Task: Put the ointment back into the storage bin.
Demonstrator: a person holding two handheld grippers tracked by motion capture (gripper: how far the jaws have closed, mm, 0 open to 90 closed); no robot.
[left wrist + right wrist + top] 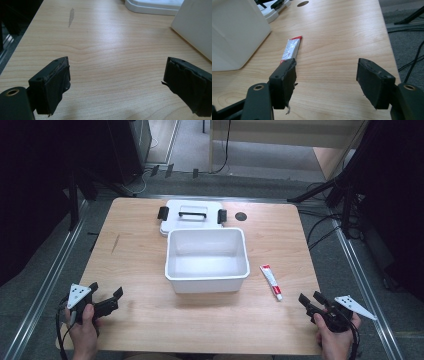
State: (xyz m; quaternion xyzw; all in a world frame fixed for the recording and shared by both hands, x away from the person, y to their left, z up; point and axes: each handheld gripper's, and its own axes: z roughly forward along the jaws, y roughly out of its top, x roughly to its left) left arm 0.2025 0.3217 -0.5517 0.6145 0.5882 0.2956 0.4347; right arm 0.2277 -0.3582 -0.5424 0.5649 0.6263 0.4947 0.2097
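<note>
Fingers [284,82] apart, seemingly near tube [291,50]

Both hands sit low at the near edge of the bench [150,320], well apart. The left gripper [106,295] and the right gripper [311,299] each hold their fingers [284,82] spread, gripping nothing.
</note>
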